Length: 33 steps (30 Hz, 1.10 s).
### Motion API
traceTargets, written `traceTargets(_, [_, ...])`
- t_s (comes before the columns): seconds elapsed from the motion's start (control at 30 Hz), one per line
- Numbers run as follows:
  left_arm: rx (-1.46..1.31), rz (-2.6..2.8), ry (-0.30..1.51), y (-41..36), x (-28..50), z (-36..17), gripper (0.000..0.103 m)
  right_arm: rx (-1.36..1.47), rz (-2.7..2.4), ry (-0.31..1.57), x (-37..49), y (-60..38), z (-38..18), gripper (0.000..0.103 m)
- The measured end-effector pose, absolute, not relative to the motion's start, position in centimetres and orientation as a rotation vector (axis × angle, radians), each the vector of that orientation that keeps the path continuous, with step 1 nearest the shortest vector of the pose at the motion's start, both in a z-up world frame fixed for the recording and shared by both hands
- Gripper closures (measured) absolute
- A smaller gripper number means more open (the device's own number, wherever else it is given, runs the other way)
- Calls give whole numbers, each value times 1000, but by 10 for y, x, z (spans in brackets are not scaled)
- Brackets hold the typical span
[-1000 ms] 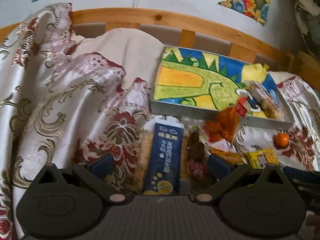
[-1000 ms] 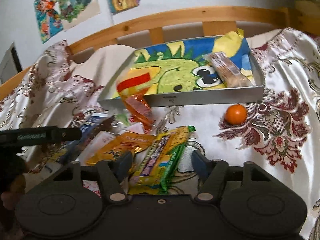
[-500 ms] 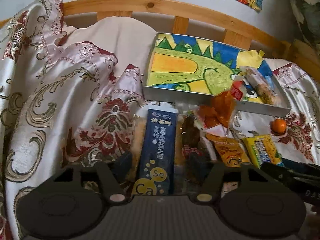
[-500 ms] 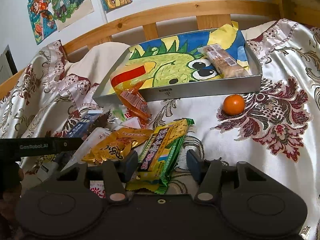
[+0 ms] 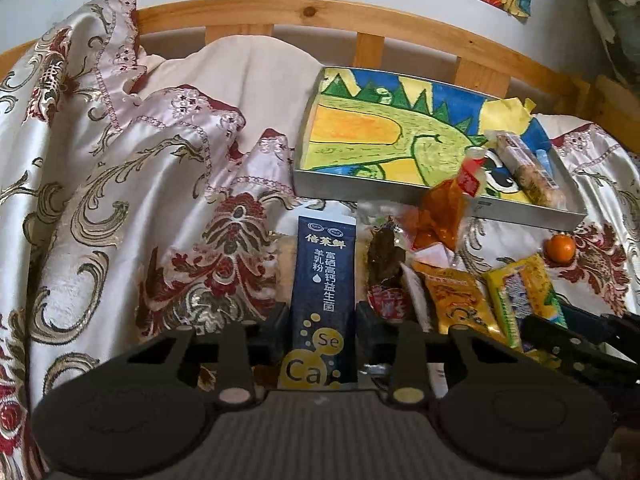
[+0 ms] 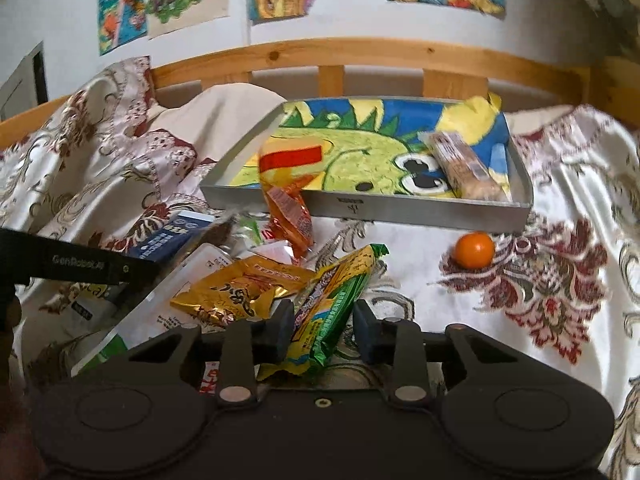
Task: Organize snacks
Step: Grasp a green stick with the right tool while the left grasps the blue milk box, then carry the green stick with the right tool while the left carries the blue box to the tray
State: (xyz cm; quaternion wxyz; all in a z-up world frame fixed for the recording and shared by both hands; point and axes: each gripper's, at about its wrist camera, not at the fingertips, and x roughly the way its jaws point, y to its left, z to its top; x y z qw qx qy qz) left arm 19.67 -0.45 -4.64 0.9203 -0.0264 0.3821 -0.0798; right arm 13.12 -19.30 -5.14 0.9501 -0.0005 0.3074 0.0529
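Observation:
A pile of snacks lies on the patterned bedspread before a grey tray lined with a dinosaur drawing. My left gripper has its fingers against both sides of a dark blue sachet. My right gripper has closed partway around a yellow-green snack bar, its fingers near the bar's sides with a small gap on the right. A wrapped bar lies in the tray. An orange packet leans on the tray's front wall. A gold packet lies beside the bar.
A small orange fruit sits on the bedspread right of the pile. A dark jerky packet and white packets lie in the pile. A wooden bed rail runs behind the tray. Bunched bedspread folds rise at left.
Both grippers have closed in from wide open. The left one moved forward over the blue sachet and shut on it. The right one narrowed around the yellow-green bar.

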Motion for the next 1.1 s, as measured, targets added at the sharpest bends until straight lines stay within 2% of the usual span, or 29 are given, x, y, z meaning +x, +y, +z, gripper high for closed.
traceTargets(0.2, [-14, -180, 755, -13, 188, -42, 65, -40, 156, 593, 127, -185, -47, 70])
traceTargets(0.47, [-20, -187, 768, -13, 194, -47, 65, 93, 187, 646, 136, -190, -55, 69])
traceTargets(0.63, [-24, -197, 783, -12, 201, -53, 50, 113, 184, 640, 137, -189, -56, 67])
traceTargets(0.7, [-1, -199, 779, -14, 203, -54, 50, 110, 183, 640, 138, -188, -57, 66])
traceTargets(0.83, [28, -199, 775, -18, 202, -54, 56, 112, 179, 640, 138, -188, -57, 66])
traceTargets(0.9, [39, -193, 774, -19, 201, -53, 65, 110, 177, 641, 139, -188, -58, 67])
traceTargets(1.1, [44, -213, 784, -24, 196, -48, 69, 86, 167, 641, 140, -189, -57, 77])
